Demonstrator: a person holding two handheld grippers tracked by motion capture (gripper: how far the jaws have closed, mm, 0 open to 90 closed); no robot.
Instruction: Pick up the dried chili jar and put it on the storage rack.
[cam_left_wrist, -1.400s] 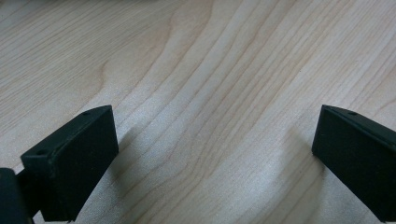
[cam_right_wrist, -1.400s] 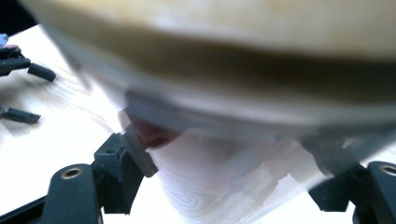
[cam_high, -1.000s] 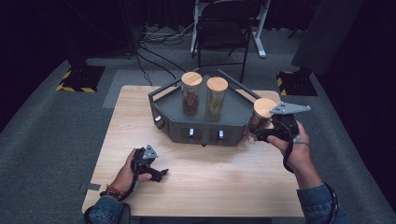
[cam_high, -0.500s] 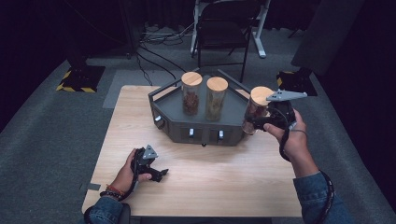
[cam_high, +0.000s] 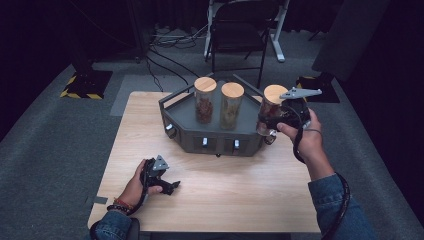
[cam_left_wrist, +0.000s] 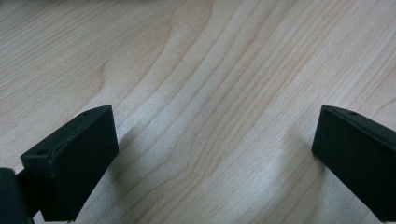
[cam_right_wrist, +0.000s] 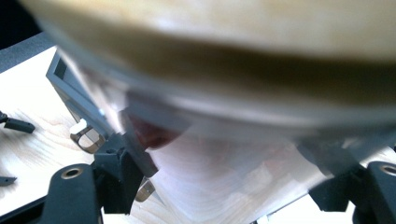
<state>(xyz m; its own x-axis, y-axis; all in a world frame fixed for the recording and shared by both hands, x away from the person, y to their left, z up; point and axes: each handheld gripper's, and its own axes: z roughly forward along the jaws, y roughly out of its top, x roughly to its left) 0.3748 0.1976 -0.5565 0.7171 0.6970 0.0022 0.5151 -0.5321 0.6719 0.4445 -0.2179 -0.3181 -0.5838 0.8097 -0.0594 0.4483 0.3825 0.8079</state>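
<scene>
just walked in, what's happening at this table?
A person is moving jars at a dark tray on a wooden table. The right claw is shut on a cork-lidded jar, held in the air at the tray's right edge. Two more jars stand on the tray. The left claw rests open on the table, holding nothing.

In the right gripper view the jar (cam_right_wrist: 224, 56) sits so close to the lens that its wooden lid and glass wall smear into blur, and the picture's top and side edges cut it off; its contents cannot be told there. In the high view the right gripper (cam_high: 267, 122) covers much of that jar's glass. The left gripper view crops both black jaws at the bottom edge, and in the high view the person's left hand (cam_high: 137, 185) hides part of the left gripper (cam_high: 167, 185)
</scene>
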